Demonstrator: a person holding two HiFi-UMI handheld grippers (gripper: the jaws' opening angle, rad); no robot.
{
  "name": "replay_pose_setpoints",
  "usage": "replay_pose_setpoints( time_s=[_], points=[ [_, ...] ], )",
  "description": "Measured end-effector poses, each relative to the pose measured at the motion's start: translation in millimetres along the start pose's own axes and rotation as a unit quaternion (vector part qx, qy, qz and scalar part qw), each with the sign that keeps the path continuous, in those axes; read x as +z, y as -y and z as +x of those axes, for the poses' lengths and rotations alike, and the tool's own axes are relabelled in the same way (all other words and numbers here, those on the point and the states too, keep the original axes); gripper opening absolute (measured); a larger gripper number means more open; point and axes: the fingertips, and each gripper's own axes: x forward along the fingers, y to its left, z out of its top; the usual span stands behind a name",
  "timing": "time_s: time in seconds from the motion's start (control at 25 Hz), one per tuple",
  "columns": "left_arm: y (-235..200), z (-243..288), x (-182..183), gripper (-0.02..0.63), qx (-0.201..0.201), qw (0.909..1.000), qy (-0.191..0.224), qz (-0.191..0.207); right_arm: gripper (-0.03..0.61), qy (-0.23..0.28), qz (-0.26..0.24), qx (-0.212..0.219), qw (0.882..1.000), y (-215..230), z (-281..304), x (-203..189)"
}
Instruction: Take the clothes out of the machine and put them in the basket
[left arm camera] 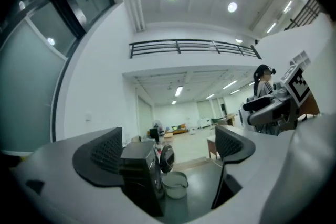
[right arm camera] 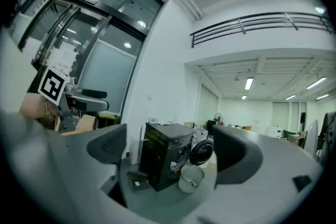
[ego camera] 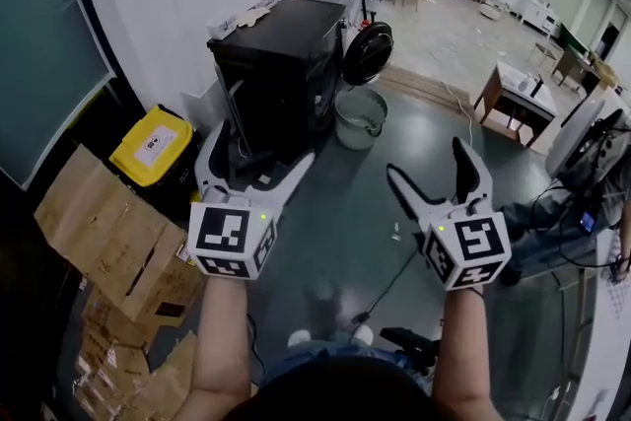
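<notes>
I hold both tools up level in front of me, well short of the work. In the head view the left gripper sits low on the left, its two jaws spread wide with only air between them. The right gripper sits opposite it on the right, its jaws also parted and gripping nothing. The two tools are well apart from each other.

Beyond them, further across the grey floor, stands the black washing machine, set against the white wall. Its round door hangs swung open on the side that faces right in the head view. Just beside the open door, on the floor, sits the basket, a pale round tub with nothing showing in it. Neither tool touches the machine, the door or the basket; all three are well ahead of the jaw tips.

In each gripper view the machine and the basket appear small in the gap between the open jaws, so both tools point toward them. The drum opening is too small and dark in every view for me to tell whether clothes lie inside.

To the left of the machine stands a yellow-lidded bin, and nearer me, along the left edge, lie flattened cardboard sheets.
</notes>
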Motion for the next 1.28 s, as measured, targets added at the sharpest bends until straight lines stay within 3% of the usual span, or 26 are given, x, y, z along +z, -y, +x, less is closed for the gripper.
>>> replay_pose_setpoints(
  time_s=[0.04, 0.12, 0.28, 0.48, 0.64, 0.96, 1.28],
  points=[
    [3, 4, -1, 0.532, 0.007, 1.0, -0.001, -0.005, 0.517, 0.003, 0.005, 0.004, 1.0, 3, 1, -2],
    [9, 12, -1, 0.563, 0.021, 0.9998, 0.0, -0.005, 0.575, 0.003, 0.005, -0.003, 1.0, 13, 3, -6],
    [26, 30, -3, 0.569, 0.033, 0.9993, -0.007, 0.014, 0.575, -0.003, -0.004, -0.012, 1.0, 33, 7, -16],
    [66, 36, -5, 0.568, 0.034, 0.9977, -0.023, 0.054, 0.569, -0.008, 0.007, 0.066, 0.998, 45, -7, -34],
    [75, 39, -10, 0.566, 0.067, 0.9948, -0.032, 0.07, 0.569, -0.022, -0.026, 0.072, 0.997, 62, -6, -51],
    [61, 67, -21, 0.566, 0.098, 0.9922, -0.04, 0.065, 0.565, -0.005, 0.009, 0.053, 0.999, 100, 25, -60],
    [16, 143, -55, 0.566, 0.083, 0.9936, -0.047, 0.062, 0.559, -0.037, 0.009, 0.035, 0.999, 118, 101, -88]
  ],
)
